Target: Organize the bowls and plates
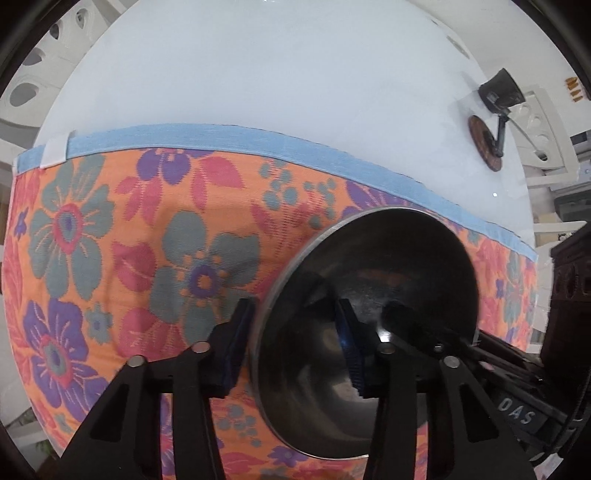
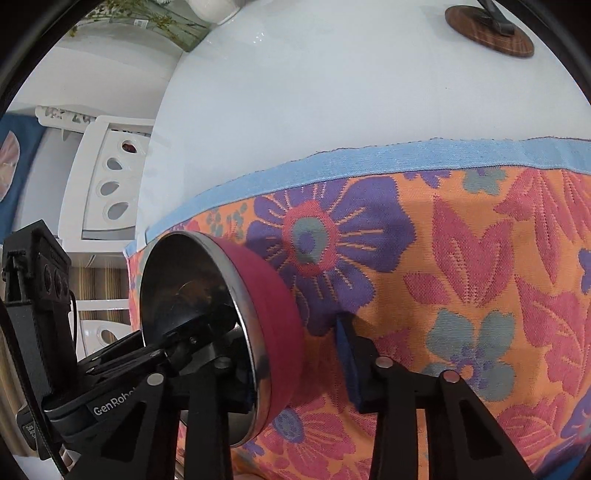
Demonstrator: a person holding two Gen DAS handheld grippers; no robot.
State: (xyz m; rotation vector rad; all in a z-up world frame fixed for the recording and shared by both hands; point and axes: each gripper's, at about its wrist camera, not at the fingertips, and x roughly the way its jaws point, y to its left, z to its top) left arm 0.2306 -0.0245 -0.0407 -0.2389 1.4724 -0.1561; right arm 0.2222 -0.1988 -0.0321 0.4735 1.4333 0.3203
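A round steel bowl with a dark red outer wall (image 1: 369,325) (image 2: 229,332) sits on the orange floral cloth with a pale blue border (image 1: 147,240) (image 2: 461,258), near the cloth's corner on the white worktop (image 1: 258,74) (image 2: 332,92). The left hand-held gripper (image 1: 295,347) pinches one side of the bowl's rim, one pad inside and one outside. The right hand-held gripper (image 2: 295,354) clamps the opposite rim likewise. A round wooden base with a black stand (image 1: 485,142) (image 2: 489,31) stands toward the worktop's far edge.

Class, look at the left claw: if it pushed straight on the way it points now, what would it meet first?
Probably the floral mat under the bowl, whose rim the left claw straddles; depth is unclear.
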